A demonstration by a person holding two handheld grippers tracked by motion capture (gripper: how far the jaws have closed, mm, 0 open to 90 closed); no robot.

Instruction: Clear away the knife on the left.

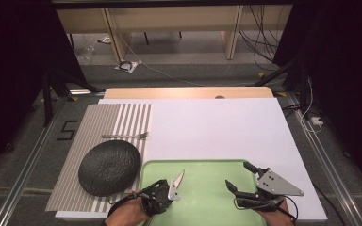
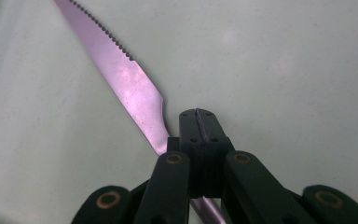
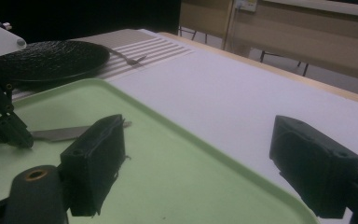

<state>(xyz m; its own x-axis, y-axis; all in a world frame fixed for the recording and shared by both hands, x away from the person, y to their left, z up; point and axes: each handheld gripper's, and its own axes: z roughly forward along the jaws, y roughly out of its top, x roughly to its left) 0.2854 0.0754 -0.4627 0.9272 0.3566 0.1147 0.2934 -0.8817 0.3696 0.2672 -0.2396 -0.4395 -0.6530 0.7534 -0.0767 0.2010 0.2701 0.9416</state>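
Knife (image 1: 177,180) lies low on the green tray (image 1: 207,165), clamped at its handle by the left gripper (image 1: 172,192), blade pointing up-right; the right gripper (image 1: 240,178) gapes empty nearby.

I see a silver knife (image 1: 177,179) on a pale green tray (image 1: 207,197), a black textured plate (image 1: 109,166), a grey-and-white striped mat (image 1: 122,117), and a white counter (image 1: 217,127).

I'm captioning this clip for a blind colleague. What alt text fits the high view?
Seen from above, the left gripper holds a knife over a green tray, while the right gripper waits open beside it. To the left, a dark round plate and a fork lie on a striped mat.
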